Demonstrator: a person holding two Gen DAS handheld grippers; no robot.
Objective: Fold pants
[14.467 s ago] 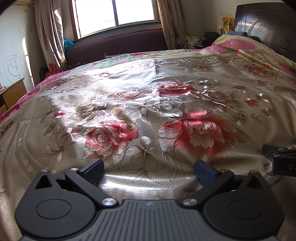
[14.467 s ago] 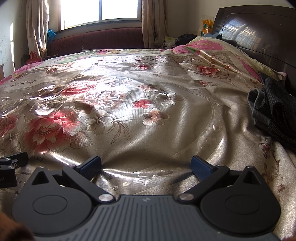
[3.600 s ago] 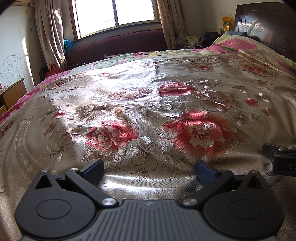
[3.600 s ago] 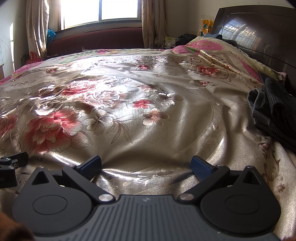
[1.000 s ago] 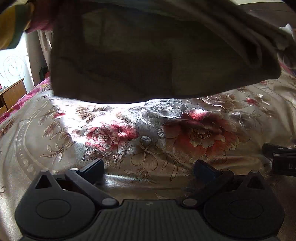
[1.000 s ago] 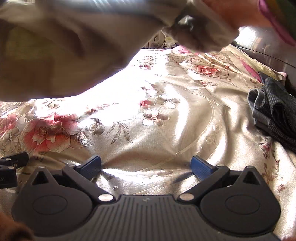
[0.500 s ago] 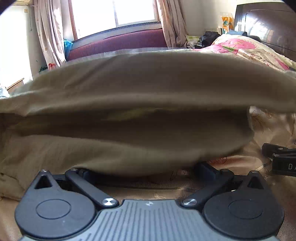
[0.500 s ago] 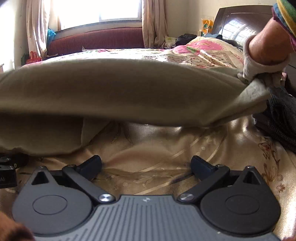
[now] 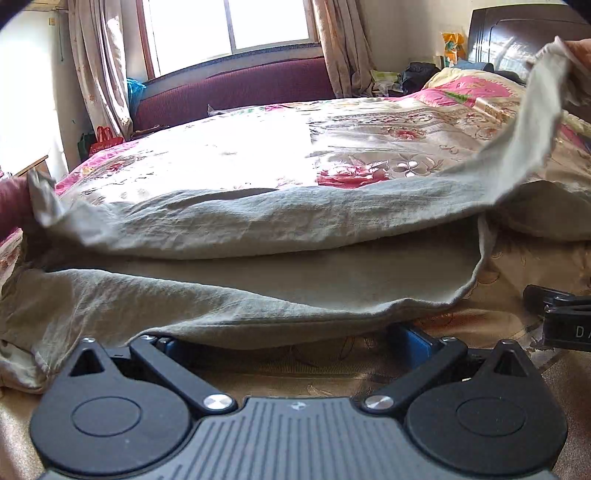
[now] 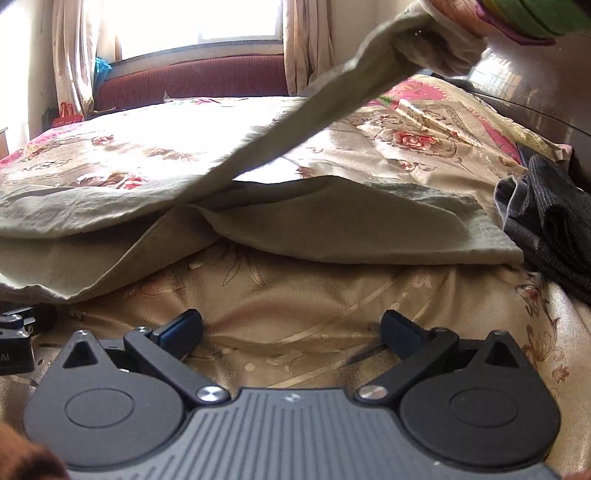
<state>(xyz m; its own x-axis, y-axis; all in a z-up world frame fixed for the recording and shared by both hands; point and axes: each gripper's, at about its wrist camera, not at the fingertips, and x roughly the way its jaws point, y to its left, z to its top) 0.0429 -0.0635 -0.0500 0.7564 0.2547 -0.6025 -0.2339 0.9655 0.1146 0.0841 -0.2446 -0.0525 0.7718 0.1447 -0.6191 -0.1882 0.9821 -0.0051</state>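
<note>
Grey-green pants point(image 9: 258, 221) lie crumpled across the flowered bedspread point(image 9: 258, 155), just beyond both grippers. A person's hand point(image 10: 458, 18) at the top right lifts one end of the pants point(image 10: 295, 122) off the bed. My left gripper point(image 9: 291, 339) rests on the bed, open, and the near hem of the pants drapes over its fingertips. My right gripper point(image 10: 291, 328) also sits open on the bedspread, nothing between its fingers, a short way in front of the cloth.
Dark checked clothing point(image 10: 554, 229) is piled at the right edge of the bed. A dark wooden headboard point(image 10: 535, 92) stands at the right, a maroon sofa point(image 9: 236, 88) under the window beyond. Pillows point(image 9: 480, 85) lie near the headboard.
The pants, held in the air a second ago, have come down onto the bed in front of both grippers. One end is still raised by a hand. Neither gripper has moved.
</note>
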